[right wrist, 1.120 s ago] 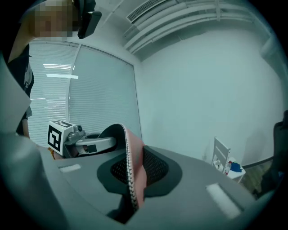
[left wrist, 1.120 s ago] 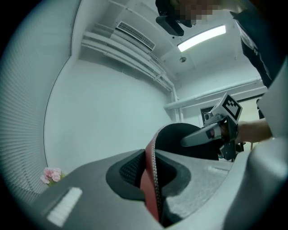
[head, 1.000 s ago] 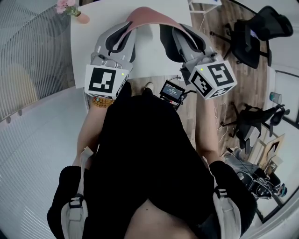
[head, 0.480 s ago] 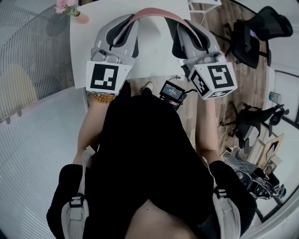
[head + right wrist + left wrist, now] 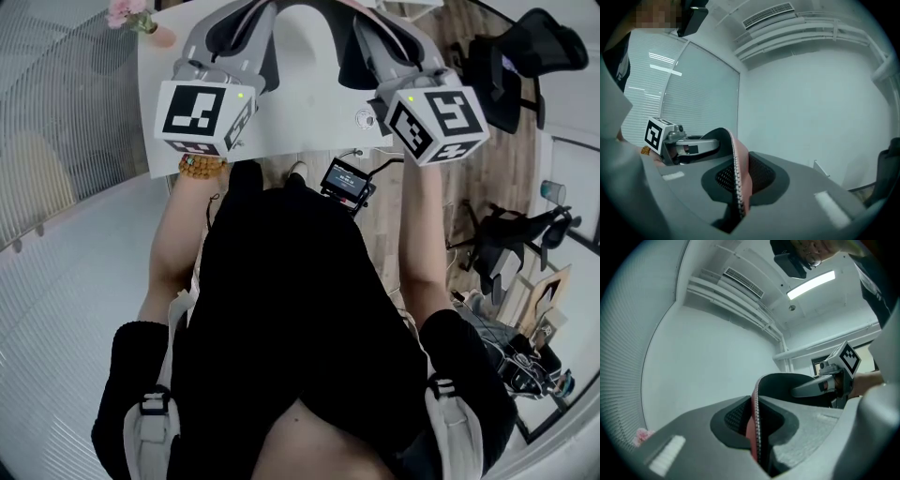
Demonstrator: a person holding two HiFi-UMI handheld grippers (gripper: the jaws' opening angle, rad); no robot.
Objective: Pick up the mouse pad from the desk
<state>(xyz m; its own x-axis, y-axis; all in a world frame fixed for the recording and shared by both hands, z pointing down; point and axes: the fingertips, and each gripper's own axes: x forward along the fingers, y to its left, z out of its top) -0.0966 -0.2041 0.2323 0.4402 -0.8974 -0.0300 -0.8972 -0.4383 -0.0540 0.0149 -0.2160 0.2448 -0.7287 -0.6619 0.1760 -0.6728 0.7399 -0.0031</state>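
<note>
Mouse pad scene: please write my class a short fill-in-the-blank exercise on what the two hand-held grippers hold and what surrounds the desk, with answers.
1. The left hand-held gripper and the right hand-held gripper are both shut on the ___.
2. The flowers at the corner of the desk are ___.
3. The office chair beside the desk is ___.
Missing words: mouse pad; pink; black.
</note>
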